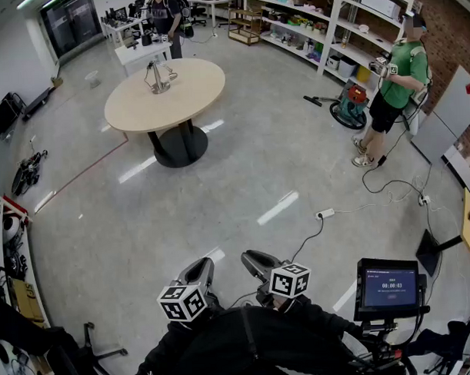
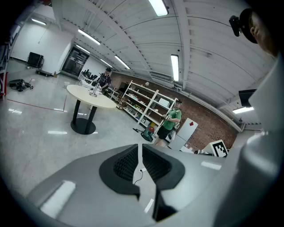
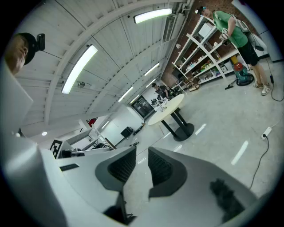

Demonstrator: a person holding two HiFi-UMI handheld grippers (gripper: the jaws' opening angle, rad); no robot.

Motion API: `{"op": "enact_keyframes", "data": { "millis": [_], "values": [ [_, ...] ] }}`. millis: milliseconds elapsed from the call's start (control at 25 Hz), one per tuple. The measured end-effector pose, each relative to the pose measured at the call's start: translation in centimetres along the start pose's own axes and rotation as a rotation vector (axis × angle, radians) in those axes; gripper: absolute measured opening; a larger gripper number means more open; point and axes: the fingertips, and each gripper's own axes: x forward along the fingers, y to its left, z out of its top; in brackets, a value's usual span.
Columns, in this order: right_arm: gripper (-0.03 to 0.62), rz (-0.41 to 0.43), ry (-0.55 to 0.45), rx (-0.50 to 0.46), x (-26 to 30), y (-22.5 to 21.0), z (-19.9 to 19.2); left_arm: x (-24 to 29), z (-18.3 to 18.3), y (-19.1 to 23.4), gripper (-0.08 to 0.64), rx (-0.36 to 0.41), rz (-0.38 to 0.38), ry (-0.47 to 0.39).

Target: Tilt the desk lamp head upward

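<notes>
The desk lamp [image 1: 158, 76] is a small metal-armed lamp standing on the round beige table [image 1: 193, 88] far across the floor. It is tiny in both gripper views, as the lamp [image 2: 94, 90] and the lamp [image 3: 163, 103], and I cannot make out its head angle. Both grippers are held close to the person's chest at the bottom of the head view, several steps from the table. My left gripper [image 1: 199, 269] [image 2: 140, 146] has its jaws nearly together with only a thin slit between them. My right gripper [image 1: 254, 261] [image 3: 142, 151] shows a clear empty gap.
A person in a green shirt [image 1: 397, 77] stands at the right beside shelves [image 1: 314, 22] and a vacuum [image 1: 349, 106]. A power strip [image 1: 325, 213] and its cable lie on the floor ahead. A monitor [image 1: 388, 287] stands at my right. Another person [image 1: 166, 14] is behind the table.
</notes>
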Motion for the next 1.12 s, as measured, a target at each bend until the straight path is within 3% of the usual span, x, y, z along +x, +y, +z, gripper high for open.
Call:
{"op": "enact_keyframes", "data": {
  "millis": [400, 640, 1120],
  "values": [
    [0.091, -0.057, -0.027, -0.011, 2.4, -0.3, 2.2, 1.3, 3.1, 2.1, 0.037, -0.003, -0.04, -0.004],
    [0.091, -0.091, -0.038, -0.019, 11.2, -1.8, 5.8, 5.9, 9.2, 8.9, 0.037, -0.004, -0.077, 0.001],
    [0.091, -0.153, -0.012, -0.015, 21.7, -1.0, 7.0, 8.8, 14.6, 17.9, 0.037, -0.024, -0.135, 0.058]
  ]
}}
